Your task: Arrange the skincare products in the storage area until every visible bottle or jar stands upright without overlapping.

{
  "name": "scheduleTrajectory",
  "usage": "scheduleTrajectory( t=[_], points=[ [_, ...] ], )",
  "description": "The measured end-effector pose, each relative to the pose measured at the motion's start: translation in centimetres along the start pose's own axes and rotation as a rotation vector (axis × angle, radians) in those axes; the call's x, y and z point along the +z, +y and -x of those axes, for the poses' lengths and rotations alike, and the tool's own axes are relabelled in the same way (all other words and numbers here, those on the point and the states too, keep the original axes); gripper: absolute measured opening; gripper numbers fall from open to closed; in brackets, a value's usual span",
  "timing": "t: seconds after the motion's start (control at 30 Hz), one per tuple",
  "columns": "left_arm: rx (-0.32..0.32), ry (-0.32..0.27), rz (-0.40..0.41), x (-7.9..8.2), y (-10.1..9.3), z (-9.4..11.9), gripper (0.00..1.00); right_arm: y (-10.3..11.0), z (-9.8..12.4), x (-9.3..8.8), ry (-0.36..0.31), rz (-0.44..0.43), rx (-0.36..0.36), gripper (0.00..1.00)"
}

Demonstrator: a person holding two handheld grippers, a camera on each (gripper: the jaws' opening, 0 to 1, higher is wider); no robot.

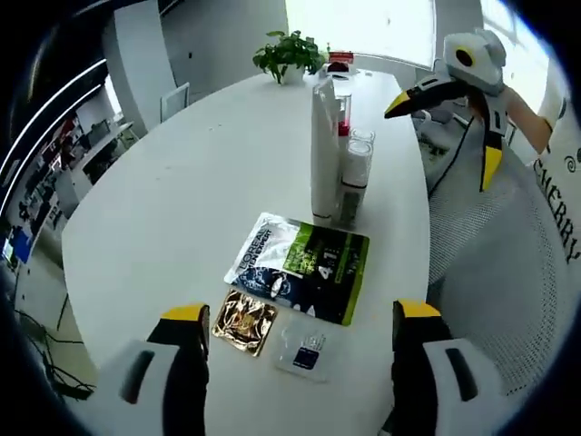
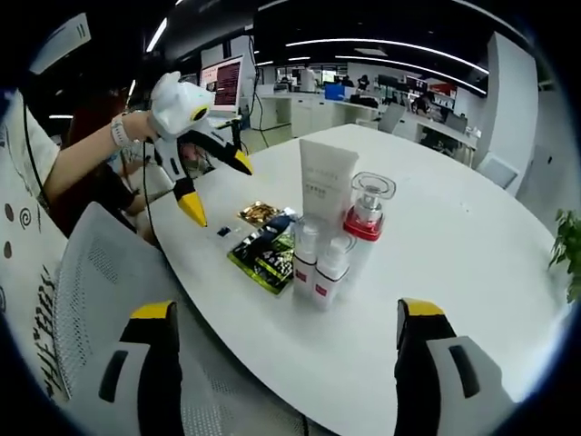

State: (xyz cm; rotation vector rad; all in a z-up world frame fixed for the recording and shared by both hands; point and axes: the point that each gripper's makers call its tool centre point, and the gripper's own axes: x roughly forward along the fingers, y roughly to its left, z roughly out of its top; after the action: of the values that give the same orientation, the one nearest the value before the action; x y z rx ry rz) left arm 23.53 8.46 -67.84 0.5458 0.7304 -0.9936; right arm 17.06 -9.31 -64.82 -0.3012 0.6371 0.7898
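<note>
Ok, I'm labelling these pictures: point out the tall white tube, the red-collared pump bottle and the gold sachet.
tall white tube [image 2: 325, 186], right gripper view, on the tube's printed front face.
red-collared pump bottle [image 2: 364, 224], right gripper view, on its red collar.
gold sachet [image 1: 243, 320], left gripper view, on the foil's middle.

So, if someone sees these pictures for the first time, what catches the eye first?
Probably the cluster of upright skincare products on the white table: a tall white tube, a clear bottle with a red collar and two small white bottles. Beside them lie flat sachets, including a green and black packet and a gold sachet. Both grippers hover open, empty.
</note>
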Motion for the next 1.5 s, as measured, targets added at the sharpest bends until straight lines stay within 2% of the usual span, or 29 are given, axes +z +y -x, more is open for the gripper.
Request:
scheduleTrajectory(
  t=[0.13, 0.33, 0.43, 0.7, 0.87, 1.03, 1.23, 1.4, 1.5],
  points=[
    [0.006, -0.035, 0.025, 0.2, -0.5, 0.5, 0.88, 0.1, 0.0, 0.2, 0.0, 0.007, 0.002, 1.0],
    [0.027, -0.052, 0.054, -0.1, -1.3, 1.2, 0.93, 0.1, 0.0, 0.2, 0.003, 0.016, 0.004, 1.0],
    [0.036, -0.097, 0.091, 0.4, -2.2, 1.5, 0.96, 0.0, 0.0, 0.2, 0.004, 0.019, 0.003, 1.0],
    [0.036, -0.117, 0.143, 0.1, -3.5, 2.3, 0.99, -0.1, 0.1, 0.1, 0.007, 0.024, -0.001, 1.0],
    [0.061, -0.181, 0.195, 0.4, -3.6, 3.0, 0.99, -0.1, 0.1, 0.1, 0.006, 0.025, 0.001, 1.0],
    [0.068, -0.186, 0.2, 0.6, -4.3, 3.7, 0.99, 0.0, 0.1, 0.0, 0.009, 0.025, 0.001, 1.0],
    [0.096, -0.224, 0.225, 0.6, -4.5, 4.4, 0.99, -0.1, 0.3, -0.2, 0.002, 0.027, -0.011, 1.0],
    [0.126, -0.208, 0.236, -0.2, -4.5, 4.7, 0.99, -0.2, 0.4, -0.6, 0.013, 0.04, -0.023, 1.0],
    [0.13, -0.193, 0.24, -0.9, -4.7, 4.6, 0.99, 0.0, 0.5, -0.3, -0.005, 0.035, -0.013, 1.0]
  ],
)
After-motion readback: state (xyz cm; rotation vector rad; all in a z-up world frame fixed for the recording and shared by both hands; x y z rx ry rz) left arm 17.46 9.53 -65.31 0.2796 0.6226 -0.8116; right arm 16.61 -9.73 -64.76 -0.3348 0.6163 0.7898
